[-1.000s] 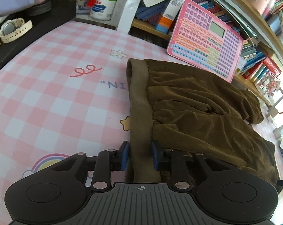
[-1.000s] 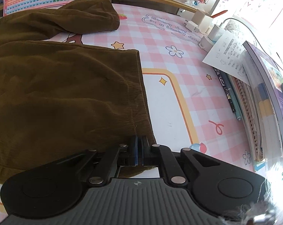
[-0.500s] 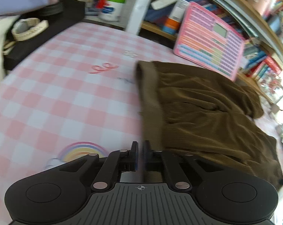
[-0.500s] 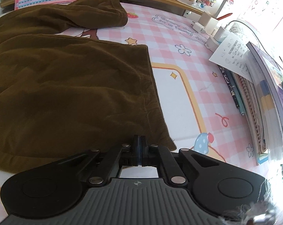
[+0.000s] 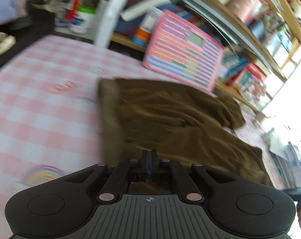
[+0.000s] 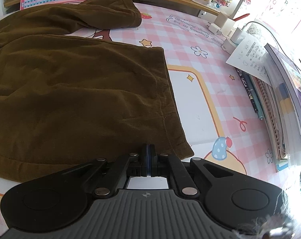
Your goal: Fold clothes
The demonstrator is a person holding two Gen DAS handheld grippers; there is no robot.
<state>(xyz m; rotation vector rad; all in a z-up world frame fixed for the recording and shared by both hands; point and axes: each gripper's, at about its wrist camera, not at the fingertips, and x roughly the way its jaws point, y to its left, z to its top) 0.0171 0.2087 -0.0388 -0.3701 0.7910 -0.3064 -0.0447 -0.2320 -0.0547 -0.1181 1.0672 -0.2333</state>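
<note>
Lying spread on the pink checked worktop (image 6: 220,107), the brown trousers (image 6: 74,91) reach far toward the shelves. Left gripper (image 5: 148,159) jaws are clenched on the waistband (image 5: 108,117); right gripper (image 6: 148,155) jaws are clenched on the near hem.

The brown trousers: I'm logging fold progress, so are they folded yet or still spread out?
Spread, not folded: the brown trousers lie in one layer, both legs apart on the checked mat. Each hand-held gripper, left and right, is pinching an edge.

Right tongs (image 6: 148,155) pinched on brown trousers (image 6: 70,91) hem corner, pink check mat (image 6: 190,91), books (image 6: 279,99) at right
</note>
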